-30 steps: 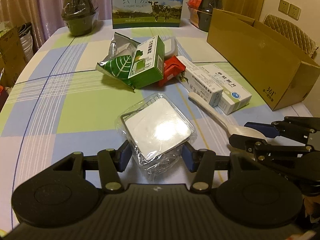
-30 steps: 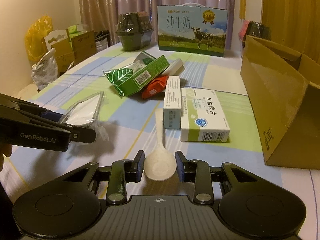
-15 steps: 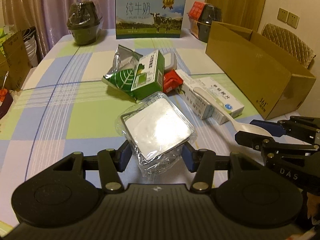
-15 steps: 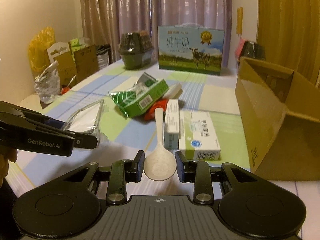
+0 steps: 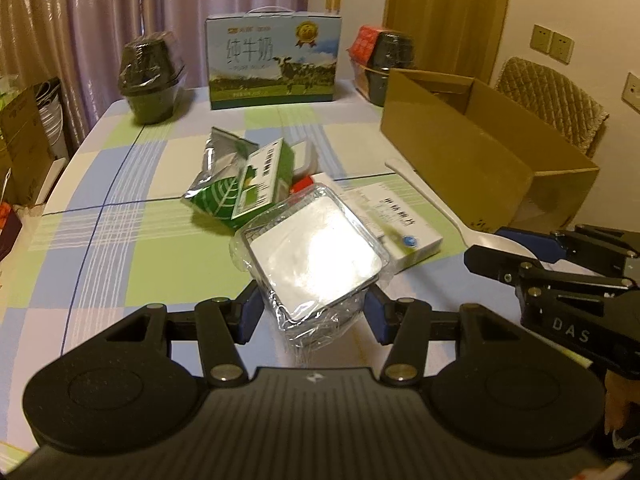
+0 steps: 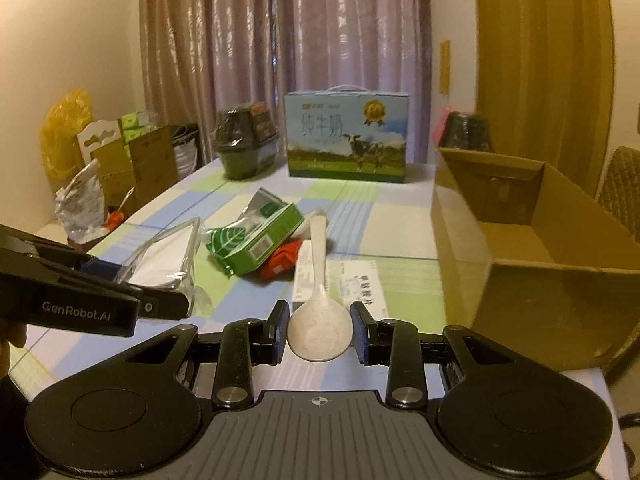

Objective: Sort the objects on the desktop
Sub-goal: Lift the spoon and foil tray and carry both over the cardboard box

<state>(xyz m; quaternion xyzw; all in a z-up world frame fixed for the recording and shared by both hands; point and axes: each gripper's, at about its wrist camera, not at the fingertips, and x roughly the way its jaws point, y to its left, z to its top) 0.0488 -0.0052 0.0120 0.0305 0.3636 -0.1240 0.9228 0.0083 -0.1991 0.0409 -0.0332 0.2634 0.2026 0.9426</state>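
Left gripper [image 5: 313, 312]: jaws part-way closed, blue pads pressed against the two sides of a foil tray [image 5: 316, 254] wrapped in clear film, white lid up. Tray held clear of the worktop [image 5: 120, 240], tilted, far corner pointing away.

Right gripper [image 6: 319, 330]: jaws narrow, clamped on the bowl of a pale speckled spoon [image 6: 320, 320]. Handle sticks straight forward, away from the gripper. Spoon is off the worktop. In the left wrist view the same spoon [image 5: 440, 204] shows to the right, its handle running up toward the cardboard box [image 5: 460, 160].

Left gripper seen from the right wrist view [image 6: 168, 304] at the left edge, with the film-wrapped tray [image 6: 164, 256] edge-on.

Beyond the grippers, mid-worktop: a loose pile. Green carton [image 5: 262, 182] leaning on a green leaf-print pouch [image 5: 216, 196] with a silver top. A red packet [image 6: 280, 260] tucked beneath the carton, mostly hidden in the left view. White medicine boxes [image 6: 356, 284] lie flat just right of the pile, one long and narrow, one wider.

Right side: the open cardboard box [image 6: 520, 248], lying on the worktop near its edge, flaps up; inside looks bare from what shows.

Far edge: blue milk gift case [image 5: 274, 68] standing upright, dark wrapped bowls [image 5: 154, 78] left of it, another dark stack [image 5: 390, 60] to the right behind the box. Checked cloth covers the worktop. Curtains behind.
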